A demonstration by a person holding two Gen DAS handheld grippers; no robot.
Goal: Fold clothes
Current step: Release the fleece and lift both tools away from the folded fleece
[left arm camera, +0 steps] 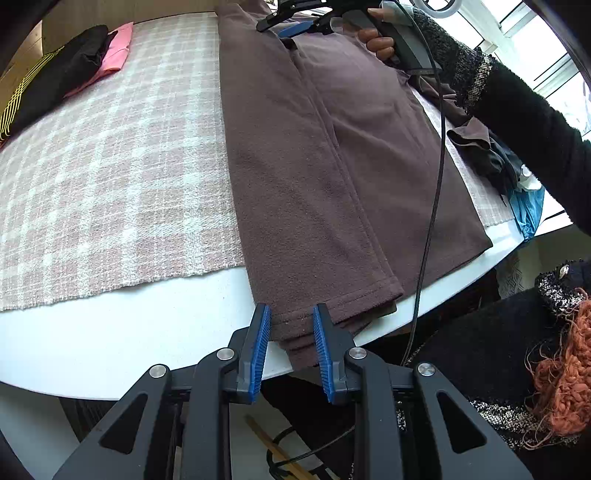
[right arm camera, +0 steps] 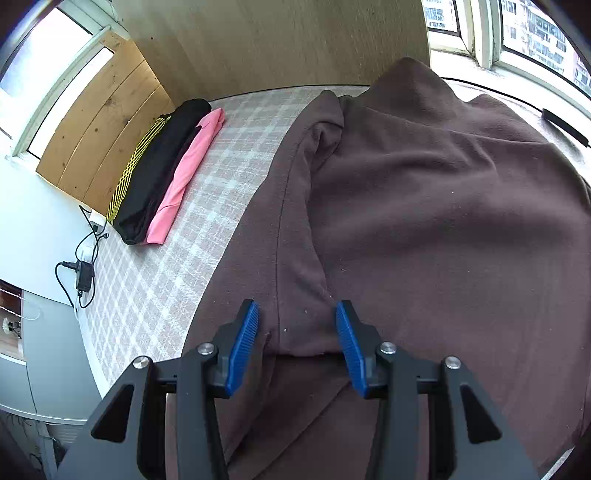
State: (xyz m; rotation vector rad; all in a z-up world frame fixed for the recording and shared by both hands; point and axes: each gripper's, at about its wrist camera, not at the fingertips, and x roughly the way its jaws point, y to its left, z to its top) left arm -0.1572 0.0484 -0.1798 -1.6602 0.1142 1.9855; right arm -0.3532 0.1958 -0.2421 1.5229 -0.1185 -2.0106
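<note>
Left tongs (left arm camera: 291, 345): spread, with the hem end of the brown garment (left arm camera: 325, 158) lying between the blue pads, neither of which presses on it. In the left wrist view the garment lies lengthwise on the desk (left arm camera: 110, 332), folded into a long strip running from 6 o'clock to 12 o'clock; its hem overhangs the desk edge. At 12 o'clock a hand (left arm camera: 380, 40) carries the right tongs (left arm camera: 284, 26) above the far end.

In the right wrist view the right tongs stand spread above a doubled ridge of the garment, pads clear of it. Folded black and pink clothes (right arm camera: 162, 170) lie at 10 o'clock on the checked cloth (right arm camera: 192, 236).

Handling: the fabric looks like soft, limp, fairly thick fleece; probably light and not slippery. Grip through all layers at the hem corners, or the lower layers may slide out.
</note>
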